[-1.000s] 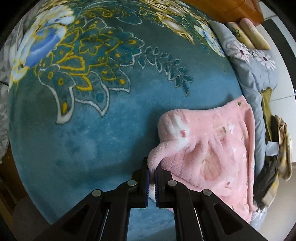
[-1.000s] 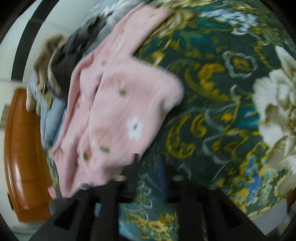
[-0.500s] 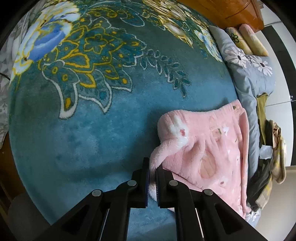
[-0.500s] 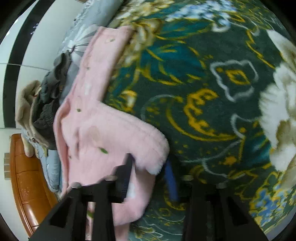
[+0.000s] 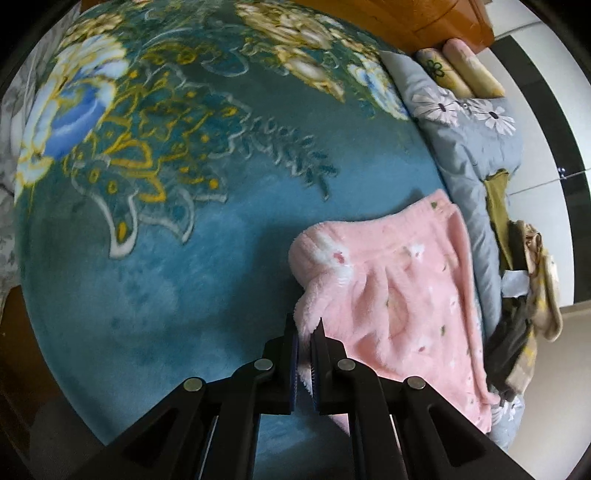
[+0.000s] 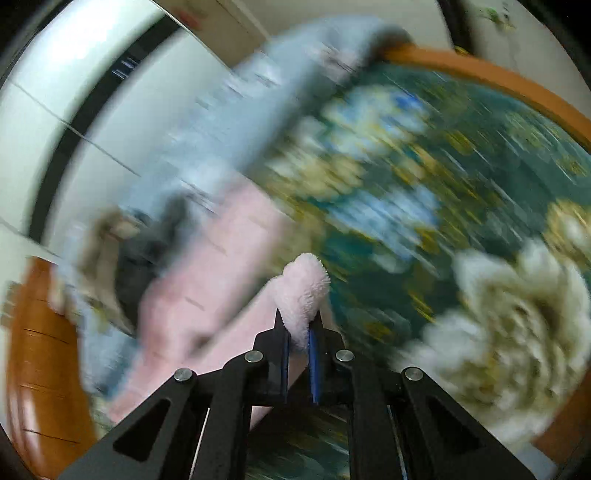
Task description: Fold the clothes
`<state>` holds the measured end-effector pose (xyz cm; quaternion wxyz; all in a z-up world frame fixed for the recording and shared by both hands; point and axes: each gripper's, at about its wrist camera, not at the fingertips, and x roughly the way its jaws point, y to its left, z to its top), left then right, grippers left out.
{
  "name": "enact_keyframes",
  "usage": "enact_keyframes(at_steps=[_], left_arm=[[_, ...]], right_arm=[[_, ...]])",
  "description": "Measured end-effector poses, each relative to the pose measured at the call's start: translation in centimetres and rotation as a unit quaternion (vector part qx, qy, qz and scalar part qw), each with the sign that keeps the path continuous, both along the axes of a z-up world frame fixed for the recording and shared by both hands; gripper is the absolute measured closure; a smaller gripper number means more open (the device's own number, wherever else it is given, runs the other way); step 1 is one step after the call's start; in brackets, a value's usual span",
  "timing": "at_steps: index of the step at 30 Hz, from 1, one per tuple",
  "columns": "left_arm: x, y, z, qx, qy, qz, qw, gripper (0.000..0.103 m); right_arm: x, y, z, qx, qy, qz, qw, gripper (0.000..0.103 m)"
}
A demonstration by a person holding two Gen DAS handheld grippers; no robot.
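Lifted pink garment between right gripper pads.

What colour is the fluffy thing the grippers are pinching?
Pink fleece garment with little flowers, clearest in the left wrist view.

You see a plush teal blanket with gold and white flowers spread across the bed. Along its right edge lies a grey-blue quilt printed with pale daisies. Two rolled pillows sit beside the wooden headboard. A dark and beige heap of clothes rests on the quilt.
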<state>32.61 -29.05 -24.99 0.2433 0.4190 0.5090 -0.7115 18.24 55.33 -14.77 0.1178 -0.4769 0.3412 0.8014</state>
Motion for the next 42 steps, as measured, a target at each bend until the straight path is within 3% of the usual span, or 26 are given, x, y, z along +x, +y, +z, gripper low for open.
enact_keyframes(at_steps=[3, 5, 13, 15, 18, 22, 27, 33, 38, 42], left_arm=[[1.0, -0.1, -0.8, 0.016, 0.004, 0.027, 0.9995, 0.097], [1.0, -0.3, -0.4, 0.012, 0.004, 0.028, 0.9995, 0.097], [0.6, -0.2, 4.0, -0.040, 0.039, 0.022, 0.9982, 0.098], [0.5, -0.3, 3.2, -0.047, 0.012, 0.019, 0.9986, 0.098], [1.3, -0.4, 0.9, -0.026, -0.020, 0.032, 0.9989, 0.098], [1.1, -0.8, 1.3, -0.016, -0.004, 0.036, 0.9992, 0.098], [-2.6, -1.7, 4.3, -0.017, 0.035, 0.018, 0.9991, 0.098], [-9.3, -1.7, 8.8, -0.011, 0.067, -0.020, 0.9975, 0.098], [-15.6, -1.9, 11.0, -0.010, 0.073, -0.052, 0.9959, 0.098], [-21.0, -1.7, 10.1, -0.012, 0.053, -0.071, 0.9960, 0.098]], right_arm=[[2.9, 1.0, -4.6, -0.034, -0.056, -0.047, 0.997, 0.094], [4.1, 1.3, -5.6, -0.043, -0.067, -0.059, 0.995, 0.094], [3.7, 1.2, -2.9, -0.030, -0.027, -0.026, 0.999, 0.094], [4.2, 1.3, -3.6, -0.030, -0.038, -0.031, 0.998, 0.094], [5.3, 1.6, -6.1, -0.044, -0.071, -0.059, 0.995, 0.094], [5.1, 1.8, -5.8, -0.070, -0.054, -0.072, 0.994, 0.094], [0.3, 1.0, -1.3, -0.099, 0.033, -0.043, 0.994, 0.094], [-7.5, -0.7, 3.1, -0.098, 0.097, -0.009, 0.990, 0.094], [-14.2, -0.7, 5.4, -0.068, 0.105, -0.008, 0.992, 0.094], [-19.1, -0.8, 5.3, -0.071, 0.083, -0.031, 0.994, 0.094]])
